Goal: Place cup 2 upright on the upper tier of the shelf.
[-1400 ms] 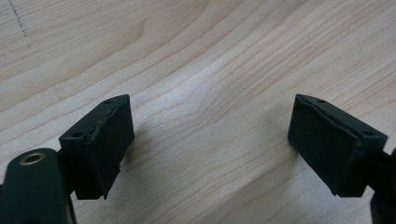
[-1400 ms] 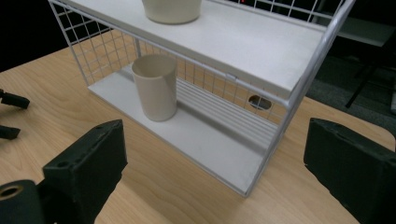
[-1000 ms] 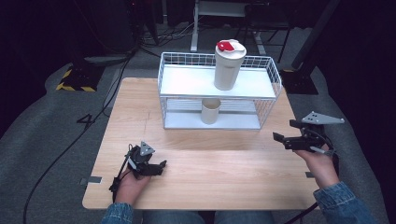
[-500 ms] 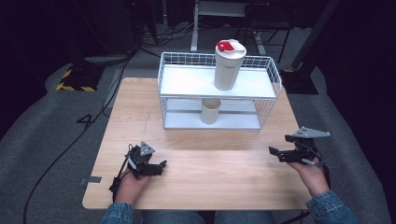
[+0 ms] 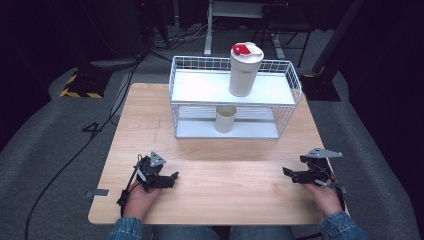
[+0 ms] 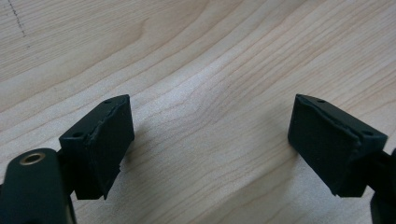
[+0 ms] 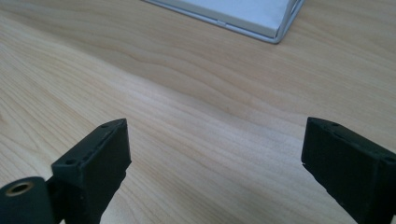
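Note:
My left gripper (image 5: 171,177) rests low at the table's front left, held by a hand. Its jaws stand open over bare wood, with nothing between its fingers (image 6: 100,140). My right gripper (image 5: 289,173) sits near the front right edge, open too, its fingers (image 7: 95,158) apart above the wood. A white wire rack (image 5: 235,100) stands at the back of the wooden table (image 5: 220,185). A tall cream tumbler with a red-and-white lid (image 5: 244,70) stands on its top shelf. A small cream cup (image 5: 225,119) stands on its lower shelf.
The rack's front corner (image 7: 275,35) lies ahead of my right gripper. Cables (image 5: 100,135) trail over the grey floor left of the table. A yellow-and-black striped block (image 5: 80,86) lies on the floor at the back left.
My right gripper has come down toward the table and a little nearer the front edge. The left gripper has stayed in place.

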A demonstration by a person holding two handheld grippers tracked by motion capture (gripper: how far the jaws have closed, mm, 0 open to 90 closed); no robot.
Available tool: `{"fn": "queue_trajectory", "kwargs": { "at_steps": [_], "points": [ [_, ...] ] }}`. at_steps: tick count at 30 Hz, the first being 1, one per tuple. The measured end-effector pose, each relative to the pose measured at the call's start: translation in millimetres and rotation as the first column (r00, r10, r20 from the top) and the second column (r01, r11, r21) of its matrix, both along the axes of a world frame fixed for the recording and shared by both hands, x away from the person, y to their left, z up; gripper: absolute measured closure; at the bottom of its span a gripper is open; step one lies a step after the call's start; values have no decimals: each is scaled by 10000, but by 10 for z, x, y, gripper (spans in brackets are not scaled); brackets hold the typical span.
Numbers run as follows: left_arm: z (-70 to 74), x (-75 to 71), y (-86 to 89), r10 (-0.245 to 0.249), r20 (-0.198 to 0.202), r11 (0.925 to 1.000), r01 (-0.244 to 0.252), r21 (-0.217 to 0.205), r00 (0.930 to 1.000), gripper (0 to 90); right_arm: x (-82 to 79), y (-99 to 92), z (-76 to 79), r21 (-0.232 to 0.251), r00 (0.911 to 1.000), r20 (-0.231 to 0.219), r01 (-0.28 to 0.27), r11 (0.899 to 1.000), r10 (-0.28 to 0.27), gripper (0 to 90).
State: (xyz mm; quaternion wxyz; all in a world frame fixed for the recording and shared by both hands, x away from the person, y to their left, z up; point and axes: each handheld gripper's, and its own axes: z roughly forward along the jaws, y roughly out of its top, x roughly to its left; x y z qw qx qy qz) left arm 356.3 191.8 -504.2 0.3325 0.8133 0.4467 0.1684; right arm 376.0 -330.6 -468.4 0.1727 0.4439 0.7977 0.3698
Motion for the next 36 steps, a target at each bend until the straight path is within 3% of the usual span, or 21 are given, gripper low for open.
{"fn": "queue_trajectory", "kwargs": {
  "at_steps": [8,21,29,36],
  "points": [
    [0,-1,-1,6,-14,10000,-6,-7,10000,152,-60,54,-200,-388,10000,15,4,9992,-4,86],
    [0,0,-2,-4,-17,10000,4,-15,10000,152,-77,146,-345,-829,10000,-52,-16,9966,12,82],
    [-1,0,-3,0,-16,10000,0,-19,10000,152,-75,157,-368,-683,9999,80,146,9976,-141,71],
    [2,0,-1,-13,-44,10000,13,-2,10000,152,-78,174,-376,-772,9964,-103,833,9935,-844,2]
  ]
}}
